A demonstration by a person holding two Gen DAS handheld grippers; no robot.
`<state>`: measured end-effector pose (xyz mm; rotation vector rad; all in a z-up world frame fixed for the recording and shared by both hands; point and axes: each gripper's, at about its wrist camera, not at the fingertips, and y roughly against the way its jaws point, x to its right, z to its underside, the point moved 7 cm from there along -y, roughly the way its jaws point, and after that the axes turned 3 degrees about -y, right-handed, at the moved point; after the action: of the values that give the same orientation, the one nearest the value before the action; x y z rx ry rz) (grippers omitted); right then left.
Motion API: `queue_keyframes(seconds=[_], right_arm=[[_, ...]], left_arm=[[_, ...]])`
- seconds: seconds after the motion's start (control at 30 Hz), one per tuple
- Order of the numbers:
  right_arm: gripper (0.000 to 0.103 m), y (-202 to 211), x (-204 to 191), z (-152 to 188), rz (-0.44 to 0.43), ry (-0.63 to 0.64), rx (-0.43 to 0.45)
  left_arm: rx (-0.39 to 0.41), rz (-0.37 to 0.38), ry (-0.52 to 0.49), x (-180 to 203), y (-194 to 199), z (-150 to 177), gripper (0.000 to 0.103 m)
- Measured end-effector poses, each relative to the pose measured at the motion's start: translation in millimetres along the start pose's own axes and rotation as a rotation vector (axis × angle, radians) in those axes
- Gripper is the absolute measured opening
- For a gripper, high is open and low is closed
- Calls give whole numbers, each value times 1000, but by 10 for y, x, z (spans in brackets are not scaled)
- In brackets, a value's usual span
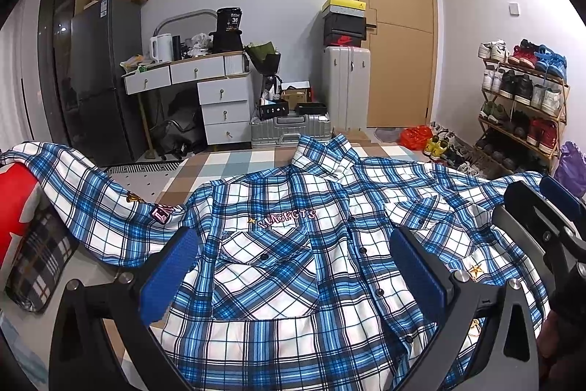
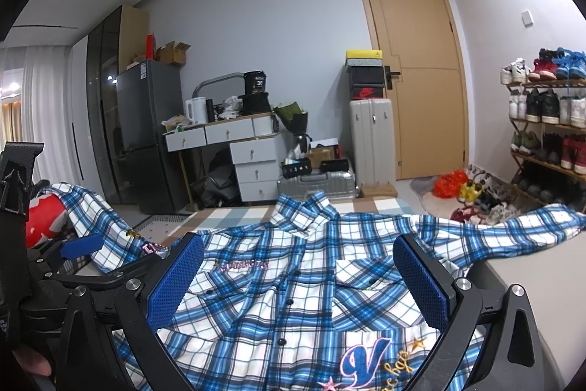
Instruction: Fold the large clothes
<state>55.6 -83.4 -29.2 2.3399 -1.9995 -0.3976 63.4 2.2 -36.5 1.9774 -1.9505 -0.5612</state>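
A blue, white and black plaid shirt (image 1: 293, 266) lies front up and spread out on a bed, collar pointing away from me; it also shows in the right wrist view (image 2: 293, 284). Its left sleeve (image 1: 88, 193) drapes over a red pillow, its right sleeve (image 2: 531, 226) reaches to the right. My left gripper (image 1: 293, 266) is open above the shirt's chest, holding nothing. My right gripper (image 2: 296, 281) is open above the button placket, holding nothing. The right gripper's fingers (image 1: 531, 207) show at the right edge of the left wrist view.
A red pillow (image 1: 14, 204) and a dark plaid cushion (image 1: 40, 259) lie at the left. Beyond the bed are a checked rug (image 1: 234, 163), a desk with drawers (image 1: 205, 87), suitcases (image 1: 293, 131), a shoe rack (image 1: 520, 105) and a door (image 1: 395, 24).
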Motion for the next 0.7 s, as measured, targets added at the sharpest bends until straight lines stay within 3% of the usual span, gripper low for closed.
queue_keyframes(seconds=[0.7], right_arm=[[103, 26, 88, -13, -17, -24, -4]], left_arm=[[3, 2, 0, -29, 1, -10, 102]])
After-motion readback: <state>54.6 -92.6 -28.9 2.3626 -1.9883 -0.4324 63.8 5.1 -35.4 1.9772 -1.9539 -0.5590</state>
